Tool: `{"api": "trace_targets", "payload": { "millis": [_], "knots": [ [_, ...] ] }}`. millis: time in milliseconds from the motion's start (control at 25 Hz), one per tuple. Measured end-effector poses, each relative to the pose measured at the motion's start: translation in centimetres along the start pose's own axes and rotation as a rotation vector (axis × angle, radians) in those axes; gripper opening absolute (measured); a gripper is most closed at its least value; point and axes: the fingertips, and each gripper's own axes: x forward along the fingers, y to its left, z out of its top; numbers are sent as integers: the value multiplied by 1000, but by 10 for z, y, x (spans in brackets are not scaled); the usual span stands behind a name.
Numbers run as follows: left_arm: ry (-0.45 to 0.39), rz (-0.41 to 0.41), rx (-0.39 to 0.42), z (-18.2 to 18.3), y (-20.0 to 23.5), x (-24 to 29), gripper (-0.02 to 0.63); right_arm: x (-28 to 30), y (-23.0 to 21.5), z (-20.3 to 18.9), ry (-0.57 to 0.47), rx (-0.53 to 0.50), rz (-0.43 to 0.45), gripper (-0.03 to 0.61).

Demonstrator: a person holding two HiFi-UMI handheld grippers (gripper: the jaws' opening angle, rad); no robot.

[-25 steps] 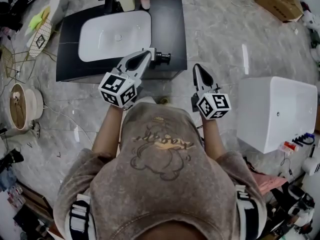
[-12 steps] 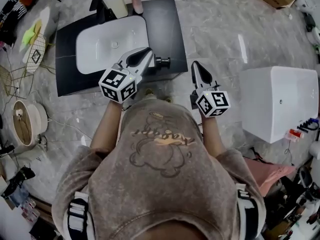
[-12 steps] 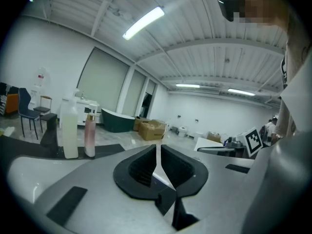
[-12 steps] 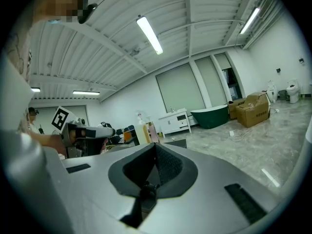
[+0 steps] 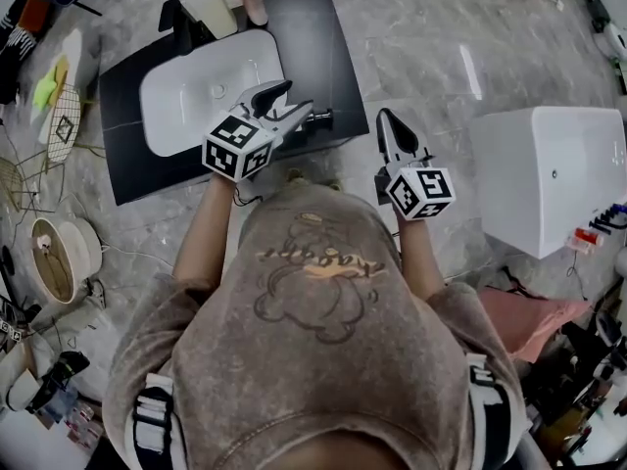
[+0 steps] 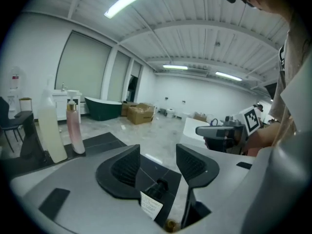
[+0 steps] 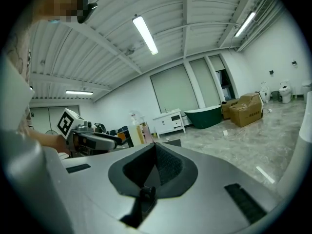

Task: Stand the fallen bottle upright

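The left gripper point(image 5: 297, 98) reaches for the bottle point(image 5: 316, 118), apparently lying at the front edge of the dark surface point(image 5: 333, 57). Its fingers have just been opening and straddle the bottle untouched (right gripper point(image 5: 385, 117) pinched together, empty). Next it should close and tip the bottle upright.

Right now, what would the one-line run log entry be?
left gripper: jaws just been opening, fallen bottle in the gap, not pressed | right gripper: shut, empty | bottle lying on black counter, not yet upright

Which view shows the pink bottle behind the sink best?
The left gripper view: the pink bottle stands whole and side-on. The head view shows it from above, foreshortened; the right gripper view shows it tiny.
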Motion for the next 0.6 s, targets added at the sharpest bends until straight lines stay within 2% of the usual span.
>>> {"api": "trace_targets", "payload": {
  "millis": [280,600],
  "knots": [
    [201,-151,107,-30,-16,39,304,-10,-16,-2,4,13,-46,-3],
    [412,-237,239,-73,-19,77,304,-17,-34,-3,2,34,-101,-3]
  ]
}}
